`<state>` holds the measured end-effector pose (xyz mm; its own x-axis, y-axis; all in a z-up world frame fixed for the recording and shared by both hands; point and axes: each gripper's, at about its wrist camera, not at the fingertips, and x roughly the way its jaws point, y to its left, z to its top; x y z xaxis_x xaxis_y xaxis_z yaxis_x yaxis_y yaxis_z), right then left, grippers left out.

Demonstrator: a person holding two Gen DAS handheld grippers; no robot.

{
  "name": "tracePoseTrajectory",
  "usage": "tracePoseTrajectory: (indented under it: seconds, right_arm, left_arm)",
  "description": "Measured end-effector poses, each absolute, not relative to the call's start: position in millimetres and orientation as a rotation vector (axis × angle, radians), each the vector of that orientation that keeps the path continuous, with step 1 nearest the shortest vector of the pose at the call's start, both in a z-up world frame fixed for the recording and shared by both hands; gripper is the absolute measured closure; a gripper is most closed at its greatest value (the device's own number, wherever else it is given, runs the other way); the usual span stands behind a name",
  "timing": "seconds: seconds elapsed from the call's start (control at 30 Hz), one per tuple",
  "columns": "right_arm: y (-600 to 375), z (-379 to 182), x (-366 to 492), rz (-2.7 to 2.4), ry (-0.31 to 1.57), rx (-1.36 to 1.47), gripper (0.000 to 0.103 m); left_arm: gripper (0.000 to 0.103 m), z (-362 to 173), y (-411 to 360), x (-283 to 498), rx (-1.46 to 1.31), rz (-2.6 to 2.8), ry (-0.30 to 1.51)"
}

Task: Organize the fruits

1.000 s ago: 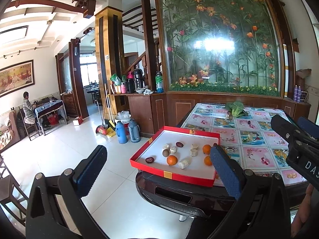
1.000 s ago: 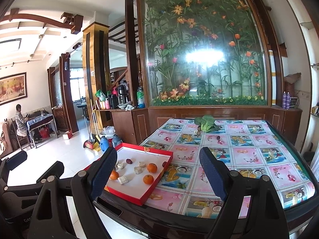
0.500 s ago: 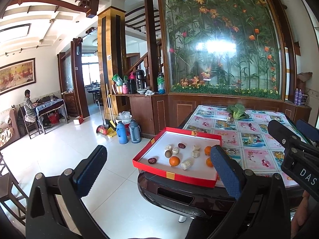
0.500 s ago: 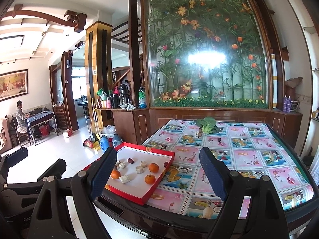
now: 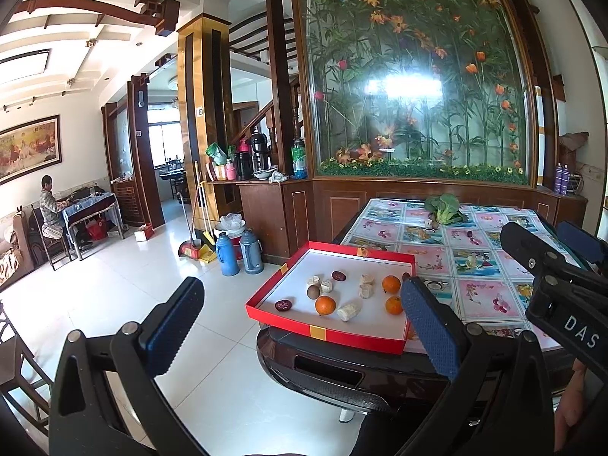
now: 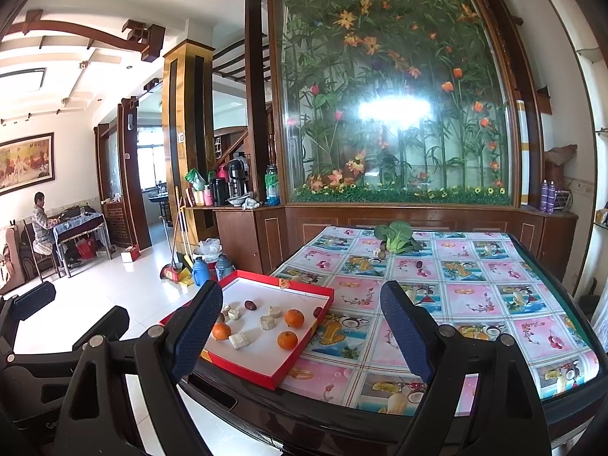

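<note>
Three oranges, tray apparently diagonal

the red tray sits at the near left corner of the table. to its right, the patterned tabletop lies bare almost to the far edge, giving wide free passage. beyond the tray, near the far edge, a leafy green vegetable and a few small fruits beside it stand in the way. inside the tray, oranges, pale chunks and dark fruits lie scattered with gaps between them. left of the tray the floor is open.
</note>
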<state>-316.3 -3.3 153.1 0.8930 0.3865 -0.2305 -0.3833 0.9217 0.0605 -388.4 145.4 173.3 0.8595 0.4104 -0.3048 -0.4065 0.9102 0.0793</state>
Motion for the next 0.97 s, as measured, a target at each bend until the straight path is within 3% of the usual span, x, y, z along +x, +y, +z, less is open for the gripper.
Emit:
tracePoseTrajectory:
  seconds: [0.97]
  right_arm:
    - [2.6,151.5,-316.7,0.413,0.236,0.003,0.017]
  left_arm:
    - [0.0,169.3,142.0,-387.7,0.013,0.409,0.332]
